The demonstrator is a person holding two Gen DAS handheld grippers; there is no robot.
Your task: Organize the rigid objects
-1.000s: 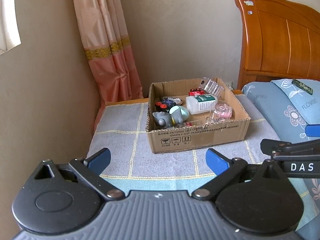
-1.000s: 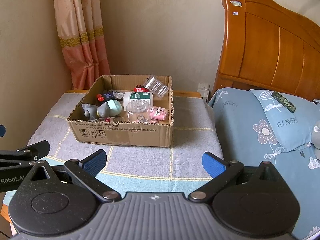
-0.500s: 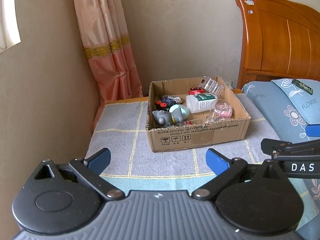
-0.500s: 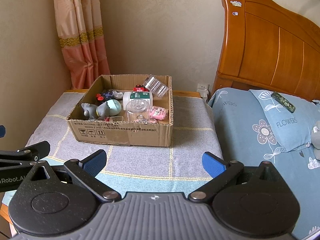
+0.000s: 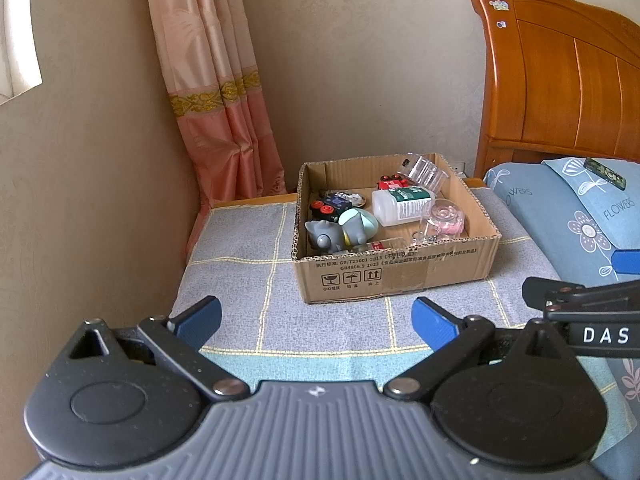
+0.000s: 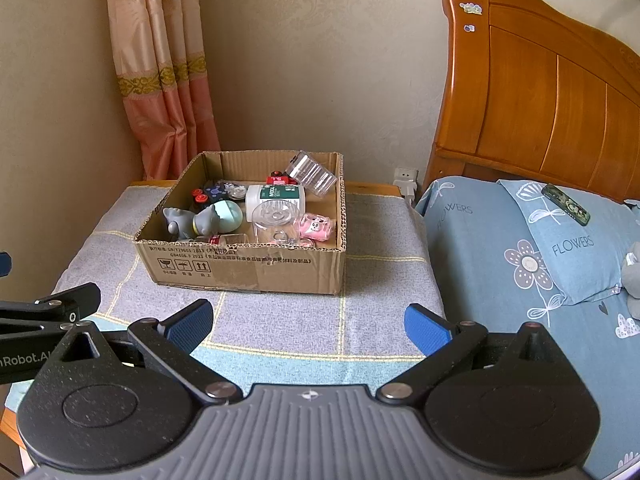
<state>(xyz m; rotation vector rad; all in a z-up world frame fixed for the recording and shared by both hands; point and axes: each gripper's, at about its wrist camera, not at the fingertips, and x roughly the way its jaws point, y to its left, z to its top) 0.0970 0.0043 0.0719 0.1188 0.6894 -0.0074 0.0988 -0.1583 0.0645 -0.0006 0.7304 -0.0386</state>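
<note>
A shallow cardboard box [image 6: 244,268] crammed with toys and a white bottle [image 6: 276,197] is seen; both grippers' fingers [image 5: 198,316] [image 6: 426,326] are spread wide, empty, unchanged.

Ahead of my left claw [image 5: 316,318], the near wall of the cardboard box [image 5: 396,272] hides the lower parts of the things packed against it, so I cannot tell what the small clear pieces behind it are. The print on the white bottle [image 5: 402,205] is too small for me to read. Off to my right, my right claw [image 5: 592,300] is cut by the picture's edge. The grey plush [image 6: 632,280] beyond my right claw's far side is also cropped.
</note>
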